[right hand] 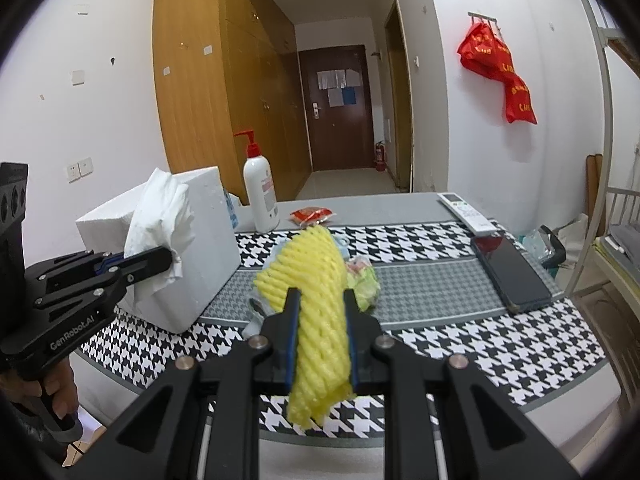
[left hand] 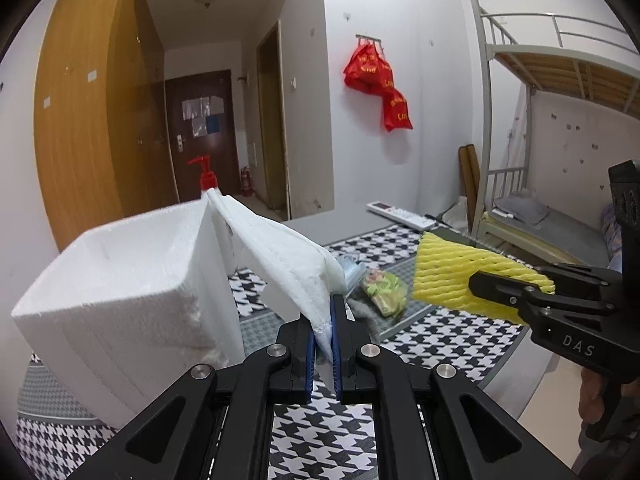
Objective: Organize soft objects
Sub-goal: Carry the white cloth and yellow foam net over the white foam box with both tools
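On the table (right hand: 440, 280), the pump bottle (right hand: 261, 192) stands behind the foam box (right hand: 208, 248), phone (right hand: 510, 272) right.

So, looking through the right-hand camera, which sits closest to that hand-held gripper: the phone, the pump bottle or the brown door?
From the right hand-held gripper:
1. Phone, on the tablecloth to its right.
2. Pump bottle, farther back on the left, behind the foam box.
3. Brown door, at the corridor's far end.
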### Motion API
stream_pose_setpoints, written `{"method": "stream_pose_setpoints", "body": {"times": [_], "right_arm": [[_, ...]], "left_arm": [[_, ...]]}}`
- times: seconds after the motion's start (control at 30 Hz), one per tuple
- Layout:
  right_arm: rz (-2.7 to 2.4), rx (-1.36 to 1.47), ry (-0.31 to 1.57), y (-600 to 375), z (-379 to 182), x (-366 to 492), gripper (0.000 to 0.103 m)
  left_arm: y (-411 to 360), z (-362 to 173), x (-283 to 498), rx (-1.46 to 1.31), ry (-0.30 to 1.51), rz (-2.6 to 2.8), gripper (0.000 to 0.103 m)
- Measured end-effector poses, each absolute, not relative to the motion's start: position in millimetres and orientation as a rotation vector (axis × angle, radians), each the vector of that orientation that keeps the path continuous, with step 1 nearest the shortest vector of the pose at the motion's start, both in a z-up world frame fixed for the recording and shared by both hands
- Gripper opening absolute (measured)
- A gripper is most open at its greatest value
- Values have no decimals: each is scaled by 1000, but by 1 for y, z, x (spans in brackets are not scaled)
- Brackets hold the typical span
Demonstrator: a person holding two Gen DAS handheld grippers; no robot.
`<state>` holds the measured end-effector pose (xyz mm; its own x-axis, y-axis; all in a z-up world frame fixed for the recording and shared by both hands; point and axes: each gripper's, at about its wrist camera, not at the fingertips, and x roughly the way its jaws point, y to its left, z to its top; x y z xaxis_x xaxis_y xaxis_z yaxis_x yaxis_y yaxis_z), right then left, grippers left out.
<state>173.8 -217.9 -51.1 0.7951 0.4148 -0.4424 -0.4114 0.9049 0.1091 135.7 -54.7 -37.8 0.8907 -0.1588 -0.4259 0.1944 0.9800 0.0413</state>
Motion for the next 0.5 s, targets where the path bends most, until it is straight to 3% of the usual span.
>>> {"method": "stream_pose_setpoints", "body": {"times": [0.5], "right_arm": [[482, -21, 406, -203, -23, 172, 23]], "left_arm": [[-41, -12, 124, 65, 352, -162, 7]]}}
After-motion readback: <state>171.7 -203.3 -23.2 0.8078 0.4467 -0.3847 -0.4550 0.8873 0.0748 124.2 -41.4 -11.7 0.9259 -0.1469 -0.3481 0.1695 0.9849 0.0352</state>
